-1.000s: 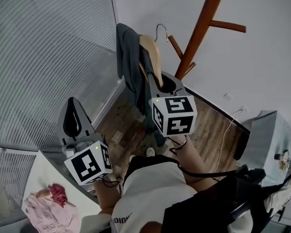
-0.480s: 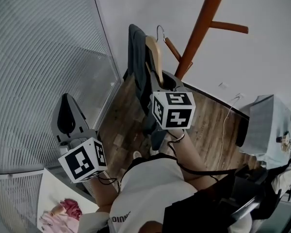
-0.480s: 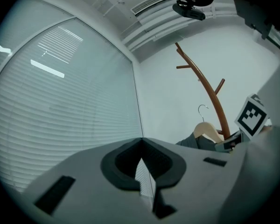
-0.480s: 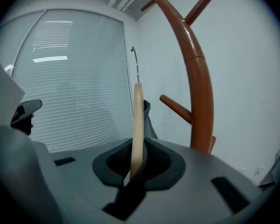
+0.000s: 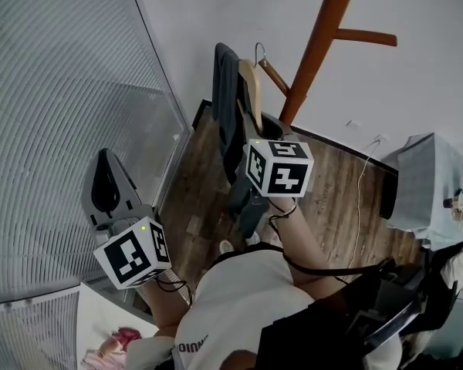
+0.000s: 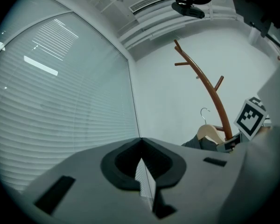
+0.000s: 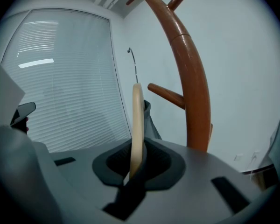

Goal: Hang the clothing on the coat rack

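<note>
My right gripper [image 5: 264, 126] is shut on the lower edge of a wooden hanger [image 5: 251, 91] and holds it upright. A dark grey garment [image 5: 229, 122] hangs from the hanger down toward the floor. In the right gripper view the hanger [image 7: 137, 120] stands edge-on between the jaws, and its metal hook [image 7: 132, 62] is free in the air. Just to the right rises the orange-brown coat rack [image 7: 191, 78] with a short peg [image 7: 165, 94] near the hanger. My left gripper [image 5: 106, 168] is lower and to the left, shut and holding nothing.
Window blinds [image 5: 54, 91] fill the left side. A grey cabinet [image 5: 428, 191] stands at the right, and a white cable [image 5: 361, 206] lies on the wooden floor. Pink cloth [image 5: 119, 341] lies on a white surface at the bottom left. The person's legs are below.
The right gripper has carried the hanger and garment a little closer to the coat rack. The left gripper stays low at the left, still shut.
</note>
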Demonstrator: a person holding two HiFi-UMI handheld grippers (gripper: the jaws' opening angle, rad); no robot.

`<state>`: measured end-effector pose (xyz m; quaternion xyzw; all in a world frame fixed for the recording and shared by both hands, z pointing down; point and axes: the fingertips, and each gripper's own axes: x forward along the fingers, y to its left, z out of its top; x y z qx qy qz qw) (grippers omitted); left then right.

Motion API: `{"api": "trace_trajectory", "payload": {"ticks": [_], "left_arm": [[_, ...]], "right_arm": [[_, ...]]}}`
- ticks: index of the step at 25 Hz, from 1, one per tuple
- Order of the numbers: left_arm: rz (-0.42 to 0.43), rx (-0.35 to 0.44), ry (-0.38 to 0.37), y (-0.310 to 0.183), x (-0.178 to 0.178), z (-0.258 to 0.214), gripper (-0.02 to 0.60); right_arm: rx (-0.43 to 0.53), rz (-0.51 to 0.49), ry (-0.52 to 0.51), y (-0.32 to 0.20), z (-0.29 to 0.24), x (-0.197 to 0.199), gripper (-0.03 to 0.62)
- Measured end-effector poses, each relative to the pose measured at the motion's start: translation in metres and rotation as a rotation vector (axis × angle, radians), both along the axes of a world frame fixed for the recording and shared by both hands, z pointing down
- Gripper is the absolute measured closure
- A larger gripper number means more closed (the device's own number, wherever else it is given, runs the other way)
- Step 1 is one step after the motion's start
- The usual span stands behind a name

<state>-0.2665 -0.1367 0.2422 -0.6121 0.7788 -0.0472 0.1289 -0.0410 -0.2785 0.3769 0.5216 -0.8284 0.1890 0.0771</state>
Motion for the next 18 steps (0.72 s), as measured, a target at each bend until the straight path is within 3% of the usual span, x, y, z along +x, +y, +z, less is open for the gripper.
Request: {"api": "trace_trajectory", "payload": {"ticks": [18], "left_arm": [[0.016,-0.012,0.008,-0.0067,-0.0038,-0.0016,0.568]], "right_arm": [[-0.058,0.037,-0.025,-0.0081,0.0106,0.0054,0.531]]}}
